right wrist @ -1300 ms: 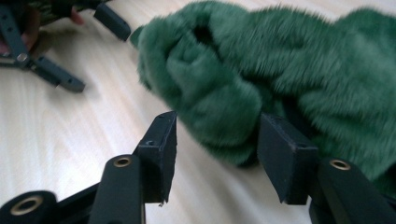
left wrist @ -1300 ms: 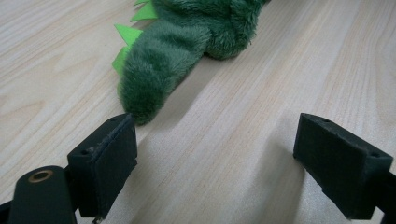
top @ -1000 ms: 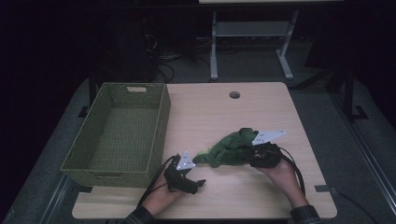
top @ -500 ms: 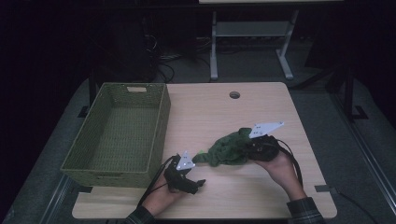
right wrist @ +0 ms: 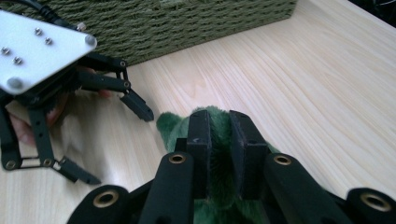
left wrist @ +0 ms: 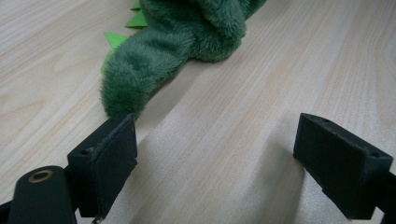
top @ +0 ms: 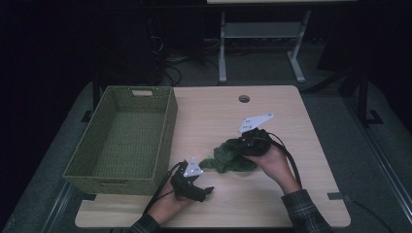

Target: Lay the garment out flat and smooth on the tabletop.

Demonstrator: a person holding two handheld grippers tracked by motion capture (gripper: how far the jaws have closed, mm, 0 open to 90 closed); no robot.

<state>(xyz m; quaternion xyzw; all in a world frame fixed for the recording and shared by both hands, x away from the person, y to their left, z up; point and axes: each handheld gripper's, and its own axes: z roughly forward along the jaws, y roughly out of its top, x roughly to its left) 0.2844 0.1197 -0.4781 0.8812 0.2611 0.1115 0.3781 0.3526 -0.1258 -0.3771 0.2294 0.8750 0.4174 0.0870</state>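
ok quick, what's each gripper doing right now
left gripper: open, nothing between its jaws, resting by the tail of the green plush dinosaur toy.
right gripper: shut on the green plush dinosaur toy.

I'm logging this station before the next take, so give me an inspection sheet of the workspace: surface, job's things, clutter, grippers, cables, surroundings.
Surface: light wooden table with a round hole near its far edge.
Job's things: green plush toy on the table; its tail tip lies by one jaw of the left hand-held gripper. Green woven basket on the left with nothing in it.
Clutter: nothing seen.
Grippers: right hand-held gripper shut on the plush toy, its fur pinched between the jaws, which have just been closing. Left hand-held gripper open, nothing between its jaws.
Cables: a black cable trails from each gripper.
Surroundings: dark floor, a pale metal stand behind the table.
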